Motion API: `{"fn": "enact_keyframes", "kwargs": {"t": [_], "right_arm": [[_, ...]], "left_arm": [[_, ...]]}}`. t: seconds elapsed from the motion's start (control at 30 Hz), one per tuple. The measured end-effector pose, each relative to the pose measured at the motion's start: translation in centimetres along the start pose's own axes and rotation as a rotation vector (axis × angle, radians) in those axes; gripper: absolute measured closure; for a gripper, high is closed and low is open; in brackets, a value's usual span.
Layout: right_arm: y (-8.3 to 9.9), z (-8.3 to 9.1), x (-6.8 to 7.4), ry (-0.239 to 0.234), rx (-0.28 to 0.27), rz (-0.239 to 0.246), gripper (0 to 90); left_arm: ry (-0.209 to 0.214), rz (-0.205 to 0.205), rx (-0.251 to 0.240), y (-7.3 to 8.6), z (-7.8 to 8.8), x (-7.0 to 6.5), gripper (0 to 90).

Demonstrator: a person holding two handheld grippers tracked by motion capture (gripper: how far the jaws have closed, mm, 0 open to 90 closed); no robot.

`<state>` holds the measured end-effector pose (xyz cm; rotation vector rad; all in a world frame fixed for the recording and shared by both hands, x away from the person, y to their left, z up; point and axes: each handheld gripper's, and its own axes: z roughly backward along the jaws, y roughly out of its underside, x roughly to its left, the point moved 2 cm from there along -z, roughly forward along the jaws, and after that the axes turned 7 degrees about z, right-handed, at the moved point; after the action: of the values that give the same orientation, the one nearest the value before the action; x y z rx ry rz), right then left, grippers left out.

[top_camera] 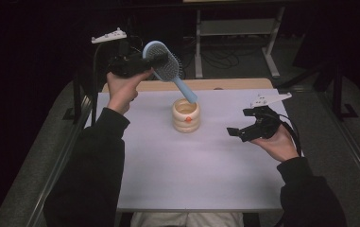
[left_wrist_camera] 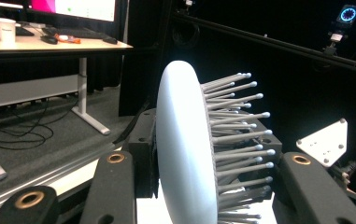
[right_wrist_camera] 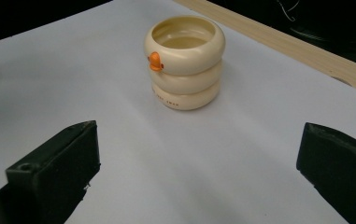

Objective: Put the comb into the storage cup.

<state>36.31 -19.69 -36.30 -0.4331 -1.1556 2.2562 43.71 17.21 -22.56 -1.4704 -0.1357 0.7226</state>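
The light blue hairbrush (top_camera: 164,64) is held in the air above the far part of the worktop (top_camera: 192,161). Its handle slopes down, and the tip is at the mouth of the cream cup (top_camera: 186,115), which looks like three stacked rings with a small orange knob on the side. The left claw (top_camera: 155,60) is clamped on the head of the brush; the grey bristles (left_wrist_camera: 234,140) point sideways between its jaws. The right claw (top_camera: 244,126) is well apart from the cup, above the white cover, with jaws wide apart and nothing between them.
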Motion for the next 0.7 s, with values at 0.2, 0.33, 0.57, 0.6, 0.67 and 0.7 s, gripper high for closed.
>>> {"fn": "enact_keyframes", "kwargs": {"t": [0.2,0.33,0.57,0.6,0.67,0.7], "right_arm": [[1.7,0.5,-0.3,0.026,-0.020,-0.019,0.0],[2.7,0.9,-0.5,0.033,-0.034,-0.044,0.0],[4.3,1.6,-0.3,0.078,-0.054,-0.043,0.0],[4.5,1.7,-0.3,0.081,-0.057,-0.046,0.0],[5.0,1.9,-0.3,0.084,-0.058,-0.055,0.0],[5.2,2.0,-0.4,0.087,-0.057,-0.057,0.0]], "left_arm": [[-0.024,-0.029,0.018,-0.6,-0.9,0.3,55.3],[-0.041,-0.023,0.023,-0.8,-1.3,0.9,55.2],[-0.070,-0.019,0.036,-0.7,-1.8,2.0,55.3],[-0.072,-0.021,0.040,-0.6,-1.9,2.1,55.3],[-0.080,-0.018,0.043,-0.5,-2.1,2.3,55.2],[-0.082,-0.020,0.046,-0.4,-2.3,2.4,55.2]]}}
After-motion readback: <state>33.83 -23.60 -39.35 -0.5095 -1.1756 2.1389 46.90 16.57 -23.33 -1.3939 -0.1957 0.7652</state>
